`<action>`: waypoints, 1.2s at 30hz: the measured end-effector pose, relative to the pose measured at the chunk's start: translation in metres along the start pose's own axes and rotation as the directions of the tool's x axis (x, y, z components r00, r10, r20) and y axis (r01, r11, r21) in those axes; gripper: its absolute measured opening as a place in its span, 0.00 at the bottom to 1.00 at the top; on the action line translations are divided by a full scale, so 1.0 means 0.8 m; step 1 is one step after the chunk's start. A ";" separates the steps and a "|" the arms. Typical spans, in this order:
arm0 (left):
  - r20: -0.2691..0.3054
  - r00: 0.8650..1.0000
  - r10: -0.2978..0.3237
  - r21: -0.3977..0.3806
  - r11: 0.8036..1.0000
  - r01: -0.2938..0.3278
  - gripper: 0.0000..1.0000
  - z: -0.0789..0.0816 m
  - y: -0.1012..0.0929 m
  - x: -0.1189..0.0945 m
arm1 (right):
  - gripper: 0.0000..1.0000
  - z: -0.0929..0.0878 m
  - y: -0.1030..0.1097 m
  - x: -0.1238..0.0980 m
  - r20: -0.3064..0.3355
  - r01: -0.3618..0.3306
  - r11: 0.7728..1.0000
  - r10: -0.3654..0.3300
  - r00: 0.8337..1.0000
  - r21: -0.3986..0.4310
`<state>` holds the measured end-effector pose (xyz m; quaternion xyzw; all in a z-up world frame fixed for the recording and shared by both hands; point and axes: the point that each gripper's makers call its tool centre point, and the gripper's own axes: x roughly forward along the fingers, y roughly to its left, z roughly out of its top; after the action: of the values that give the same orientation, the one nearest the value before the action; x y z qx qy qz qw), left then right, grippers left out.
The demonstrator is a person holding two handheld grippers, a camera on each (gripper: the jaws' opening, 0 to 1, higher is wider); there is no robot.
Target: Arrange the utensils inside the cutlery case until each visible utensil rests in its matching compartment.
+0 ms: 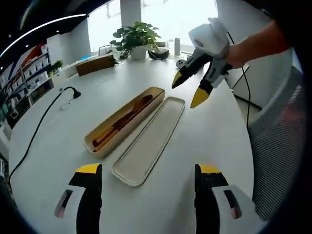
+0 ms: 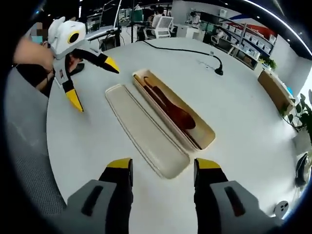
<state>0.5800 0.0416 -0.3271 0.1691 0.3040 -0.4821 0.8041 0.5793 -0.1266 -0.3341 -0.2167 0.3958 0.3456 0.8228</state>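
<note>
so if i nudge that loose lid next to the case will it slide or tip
The lid lies flat and shallow on the smooth white table, so it would probably slide, not tip. It looks thin and light, so a push at one end would likely spin it toward the case.

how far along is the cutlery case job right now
Done: the wooden utensils already lie inside the open cutlery case, though I cannot tell whether each sits in its own compartment. The lid rests empty beside the case on the white table.
In hand: nothing; the left gripper and right gripper are both open, above the table.
Left: probably just checking the utensils' placement.
</note>
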 end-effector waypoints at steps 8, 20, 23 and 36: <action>-0.036 0.999 0.023 0.003 1.000 -0.023 0.74 -0.005 0.010 0.008 | 0.50 -0.005 -0.002 0.011 -0.017 -0.004 0.999 0.004 1.000 0.033; -0.007 0.998 0.057 -0.065 0.996 -0.057 0.69 -0.002 0.018 0.011 | 0.55 0.000 -0.002 0.015 0.010 -0.034 0.997 0.033 0.999 0.070; -0.026 0.998 0.062 -0.026 0.998 -0.063 0.68 -0.001 0.018 0.014 | 0.58 -0.003 -0.006 0.021 -0.008 -0.036 0.997 0.036 0.999 0.068; -0.077 0.996 0.034 -0.020 0.999 -0.035 0.65 -0.023 0.013 0.026 | 0.56 -0.014 0.003 0.025 -0.041 -0.047 0.996 0.050 0.998 0.074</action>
<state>0.5909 0.0428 -0.3548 0.1840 0.3368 -0.4580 0.8019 0.5809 -0.1237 -0.3570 -0.1843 0.4310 0.3459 0.8128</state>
